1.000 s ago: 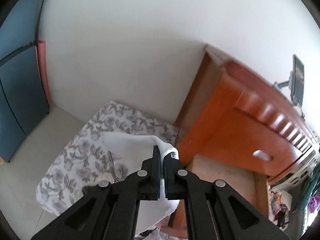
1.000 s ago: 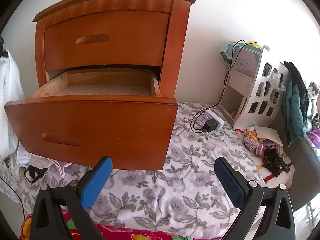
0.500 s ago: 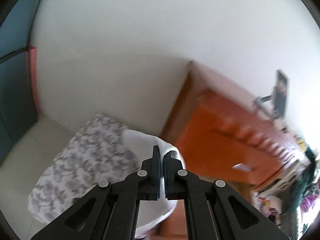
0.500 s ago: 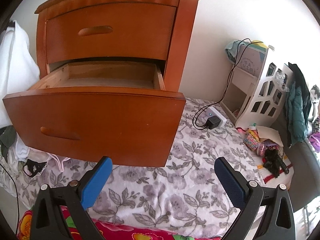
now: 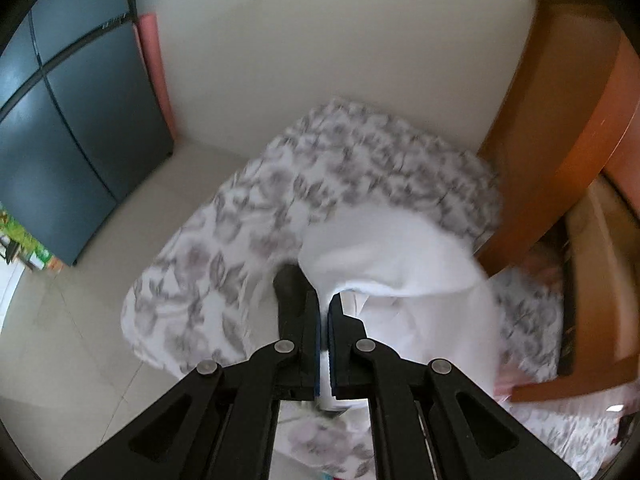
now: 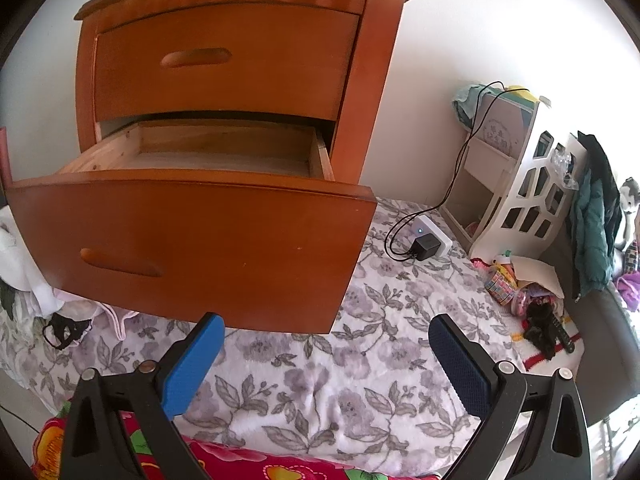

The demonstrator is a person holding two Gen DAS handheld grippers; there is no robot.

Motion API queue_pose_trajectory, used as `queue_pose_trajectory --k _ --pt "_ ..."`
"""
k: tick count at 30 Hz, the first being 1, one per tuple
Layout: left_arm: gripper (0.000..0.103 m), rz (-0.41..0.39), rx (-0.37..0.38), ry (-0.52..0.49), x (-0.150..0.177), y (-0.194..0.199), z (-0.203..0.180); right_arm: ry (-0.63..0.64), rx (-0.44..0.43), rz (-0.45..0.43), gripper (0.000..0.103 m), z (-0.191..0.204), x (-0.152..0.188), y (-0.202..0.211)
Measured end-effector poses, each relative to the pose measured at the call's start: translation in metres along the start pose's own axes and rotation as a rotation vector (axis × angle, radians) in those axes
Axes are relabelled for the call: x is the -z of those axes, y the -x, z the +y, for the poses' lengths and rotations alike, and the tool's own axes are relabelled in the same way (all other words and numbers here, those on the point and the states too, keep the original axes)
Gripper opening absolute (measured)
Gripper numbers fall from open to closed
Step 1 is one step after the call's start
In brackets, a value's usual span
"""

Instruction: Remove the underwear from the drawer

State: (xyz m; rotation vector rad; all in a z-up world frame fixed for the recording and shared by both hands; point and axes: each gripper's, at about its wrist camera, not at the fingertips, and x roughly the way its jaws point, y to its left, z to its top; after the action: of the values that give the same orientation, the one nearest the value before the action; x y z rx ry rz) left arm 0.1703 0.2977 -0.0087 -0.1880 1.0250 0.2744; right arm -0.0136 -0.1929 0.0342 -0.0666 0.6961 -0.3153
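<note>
On shelf's panel, unreadable printed characters.

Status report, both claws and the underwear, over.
Left claw shut on white underwear, out over the floral blanket. Right claw open, empty, facing the open drawer. Nothing in the way.

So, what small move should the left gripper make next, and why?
Probably open the fingers and let go. The left gripper is shut on the white garment, already outside the drawer and low over the floral blanket, beside clothes lying there.
</note>
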Motion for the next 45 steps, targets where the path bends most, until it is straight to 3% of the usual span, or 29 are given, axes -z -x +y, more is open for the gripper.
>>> queue_pose_trajectory --k 2,3,6,9,11,13,16,19,31,45 --pt "0.005 0.025 0.005 0.012 0.008 -0.011 0.003 0.012 0.006 0.001 0.103 0.002 0.000 0.000" --pt "0.013 0.035 0.011 0.020 0.011 -0.015 0.005 0.017 0.008 0.001 0.103 0.003 0.000 0.000" --pt "0.061 0.025 0.036 0.043 0.018 -0.009 0.006 0.033 0.016 0.003 0.103 0.006 0.000 0.000" --pt "0.069 -0.036 0.037 0.053 0.021 0.013 0.002 0.046 0.022 0.003 0.103 0.008 0.000 -0.001" --pt "0.085 -0.090 0.033 0.073 0.024 0.032 -0.002 0.052 0.023 0.001 0.103 0.009 0.000 0.000" --pt "0.093 -0.142 0.047 0.081 0.030 0.048 -0.007 0.054 0.025 -0.002 0.103 0.009 0.000 0.000" --pt "0.096 -0.225 0.059 0.091 0.048 0.071 -0.019 0.054 0.026 -0.013 0.103 0.010 0.000 0.003" --pt "0.100 -0.253 0.091 0.100 0.069 0.085 -0.034 0.049 0.018 -0.019 0.103 0.009 0.000 0.004" --pt "0.100 -0.300 0.242 -0.063 0.118 0.132 -0.104 0.018 -0.031 -0.070 0.103 0.003 -0.001 0.014" --pt "0.100 -0.308 0.207 -0.190 0.146 0.147 -0.140 0.020 -0.065 -0.136 0.103 0.005 -0.003 0.029"
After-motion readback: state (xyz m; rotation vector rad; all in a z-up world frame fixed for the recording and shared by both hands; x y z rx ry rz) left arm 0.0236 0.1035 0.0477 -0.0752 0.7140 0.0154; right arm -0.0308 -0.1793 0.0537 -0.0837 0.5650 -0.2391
